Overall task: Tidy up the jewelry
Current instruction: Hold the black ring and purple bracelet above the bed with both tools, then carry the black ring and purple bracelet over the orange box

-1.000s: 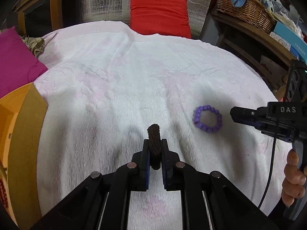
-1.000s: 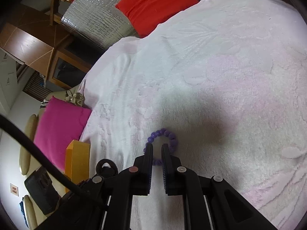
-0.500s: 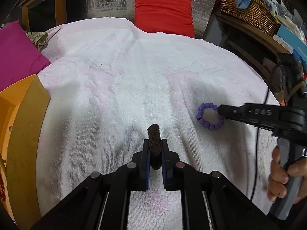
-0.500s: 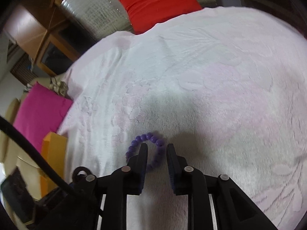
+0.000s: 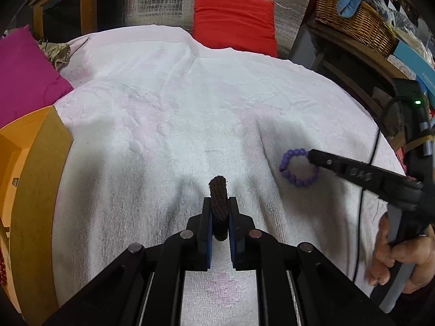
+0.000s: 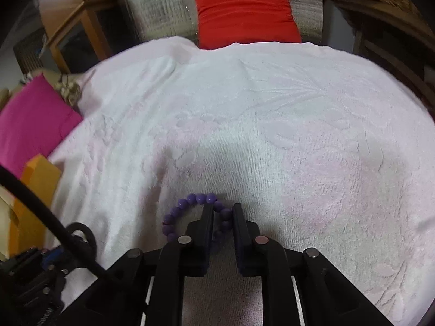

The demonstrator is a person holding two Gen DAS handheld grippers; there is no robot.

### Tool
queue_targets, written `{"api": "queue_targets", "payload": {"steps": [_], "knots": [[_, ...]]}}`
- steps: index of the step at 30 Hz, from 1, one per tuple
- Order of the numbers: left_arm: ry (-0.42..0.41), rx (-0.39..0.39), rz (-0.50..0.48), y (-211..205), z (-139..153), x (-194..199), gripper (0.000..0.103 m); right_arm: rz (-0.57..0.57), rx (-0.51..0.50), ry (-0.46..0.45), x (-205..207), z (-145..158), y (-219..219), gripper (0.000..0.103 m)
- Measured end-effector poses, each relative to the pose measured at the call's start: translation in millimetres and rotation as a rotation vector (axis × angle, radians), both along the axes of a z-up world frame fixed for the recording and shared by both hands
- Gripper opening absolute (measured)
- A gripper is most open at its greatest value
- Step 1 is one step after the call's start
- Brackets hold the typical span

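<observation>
- The left gripper [image 5: 220, 206] is clamped on a dark brown woven band [image 5: 218, 201], which stands up between its blue-lined fingers and sticks out past their tips.
- Below and ahead of that claw spreads a white towel [image 5: 168, 125] with faint pink flowers.
- To its right, the right gripper [image 6: 221, 212] has its jaws pressed onto one side of a purple bead bracelet [image 6: 190, 203]; the rest of the loop lies on the towel to the left of its fingers.
- A person's hand [image 5: 402, 258] holds that gripper's handle at the far right.
- Left of the left claw sits an orange box [image 5: 32, 168]; beyond it, a magenta cushion [image 5: 24, 73].
- Straight ahead past the towel lies a red cushion [image 5: 233, 19], with a wicker basket [image 5: 353, 21] off to its right.
</observation>
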State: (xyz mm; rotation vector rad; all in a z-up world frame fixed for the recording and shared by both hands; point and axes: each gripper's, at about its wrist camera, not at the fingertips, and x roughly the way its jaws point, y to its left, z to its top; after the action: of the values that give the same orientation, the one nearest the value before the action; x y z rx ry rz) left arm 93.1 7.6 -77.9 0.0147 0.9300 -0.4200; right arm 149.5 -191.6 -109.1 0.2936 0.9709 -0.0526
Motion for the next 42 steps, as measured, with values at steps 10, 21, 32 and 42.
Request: {"api": "queue_targets", "payload": {"steps": [10, 21, 32, 42], "knots": [[-0.018, 0.012, 0.022, 2.5, 1.9, -2.8, 0.01, 0.001, 0.298, -0.076, -15.8, 19.1, -25.8, 0.011], [-0.052, 0.012, 0.046, 9.6, 9.8, -21.2, 0.01, 0.014, 0.394, -0.135, -33.6, 37.2, -32.5, 0.011], [-0.084, 0.019, 0.094, 41.1, 38.2, -66.9, 0.01, 0.1, 0.397, -0.176, -53.9, 59.3, -4.9, 0.011], [-0.127, 0.075, 0.138, 76.9, 72.6, -104.3, 0.01, 0.222, 0.393, -0.267, -69.1, 84.1, 43.7, 0.011]]}}
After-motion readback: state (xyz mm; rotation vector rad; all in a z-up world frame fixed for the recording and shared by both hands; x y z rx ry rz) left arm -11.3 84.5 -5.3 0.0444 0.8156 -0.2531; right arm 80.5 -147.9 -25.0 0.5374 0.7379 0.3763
